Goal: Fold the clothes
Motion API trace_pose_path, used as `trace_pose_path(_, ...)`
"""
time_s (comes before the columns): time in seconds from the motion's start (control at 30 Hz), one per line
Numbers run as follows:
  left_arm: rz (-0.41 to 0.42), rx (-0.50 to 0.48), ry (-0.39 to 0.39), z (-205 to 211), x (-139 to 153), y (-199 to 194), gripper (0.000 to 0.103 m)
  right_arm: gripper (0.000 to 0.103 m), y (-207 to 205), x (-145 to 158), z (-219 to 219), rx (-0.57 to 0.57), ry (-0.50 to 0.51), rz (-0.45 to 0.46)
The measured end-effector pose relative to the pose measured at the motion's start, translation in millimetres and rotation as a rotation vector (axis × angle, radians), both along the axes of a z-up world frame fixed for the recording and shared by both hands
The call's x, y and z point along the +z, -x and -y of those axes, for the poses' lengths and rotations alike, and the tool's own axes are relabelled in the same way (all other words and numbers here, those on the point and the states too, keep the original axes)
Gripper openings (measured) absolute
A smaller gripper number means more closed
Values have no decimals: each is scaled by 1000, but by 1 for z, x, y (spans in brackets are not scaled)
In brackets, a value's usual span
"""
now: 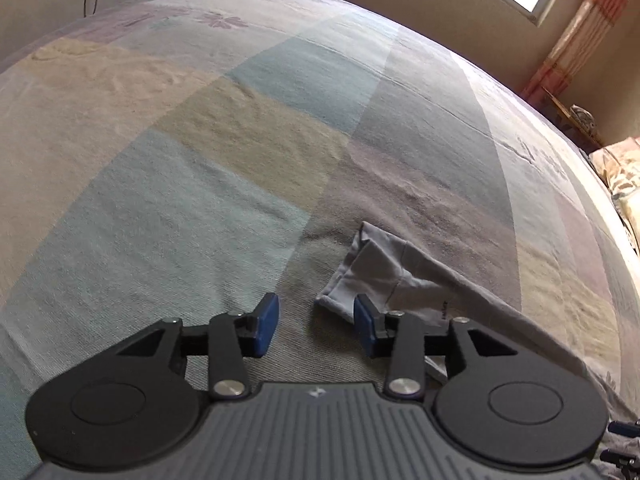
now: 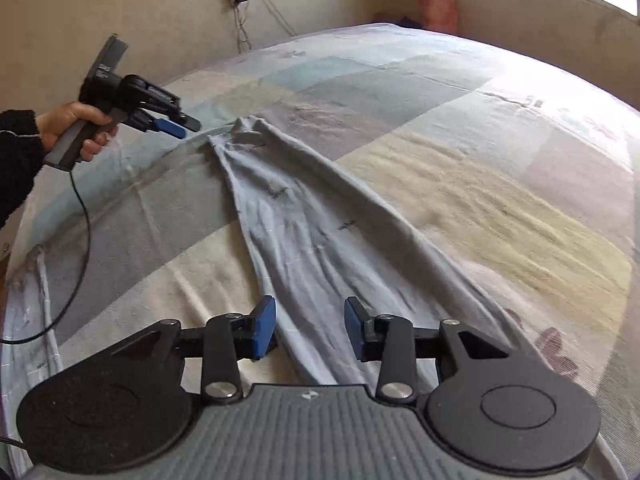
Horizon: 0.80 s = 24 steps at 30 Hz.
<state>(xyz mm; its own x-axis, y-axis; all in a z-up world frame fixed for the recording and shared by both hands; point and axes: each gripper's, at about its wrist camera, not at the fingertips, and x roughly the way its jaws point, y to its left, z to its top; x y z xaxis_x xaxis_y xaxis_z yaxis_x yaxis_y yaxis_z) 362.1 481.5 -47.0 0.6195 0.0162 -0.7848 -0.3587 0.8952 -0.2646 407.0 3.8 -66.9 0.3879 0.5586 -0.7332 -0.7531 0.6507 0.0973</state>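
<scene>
Right wrist view gives us the whole bed [image 2: 460,168], its patchwork bedspread in pale blocks serving as our folding surface, and that's why everything lies flat on it. Across the bedspread runs the task's garment, a long pale blue-grey piece [image 2: 304,216] drawn into a narrow strip, wrinkled along its length, most likely stretched out so we can fold it. Its far end sits just beside our left gripper [image 2: 178,128], which hovers above the bed with nothing visibly clamped. Its near end runs under our right gripper [image 2: 310,330], jaws parted, cloth showing between the pads but not pinched.

From the left wrist view, our left gripper [image 1: 316,326] shows jaws apart and empty, the garment's hemmed end [image 1: 372,272] touching the bedspread just beyond the right pad.

At the bed's near left edge lies a second pale cloth [image 2: 36,300], bunched.

Containers: we see none anywhere on the bed.
</scene>
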Motion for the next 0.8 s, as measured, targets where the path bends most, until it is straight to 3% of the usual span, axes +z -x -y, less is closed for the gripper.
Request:
trace_pose_path(0.13,67,-262,-4,76,6,-35,57,56,5,-23,23,-176,104,23)
trace_pose_path(0.27,91,-521,-108,164,-14,-60,60,66,15,-42,33,-279,67,-2)
trace_pose_path(0.33,63,-596,-194,193,-31,-63,60,73,19,-45,29,-299,57,10)
trace_pose_path(0.43,58,-625,-272,202,-49,-45,62,83,22,-48,22,-304,62,25)
trace_pose_path(0.53,47,-606,-219,182,-47,-20,63,86,26,-48,26,-288,54,31)
trace_pose_path(0.7,-18,-603,-236,181,-30,-12,62,92,30,-44,31,-273,47,36)
trace_pose_path(0.8,40,-617,-253,195,-23,-16,66,92,39,-32,41,-300,38,69)
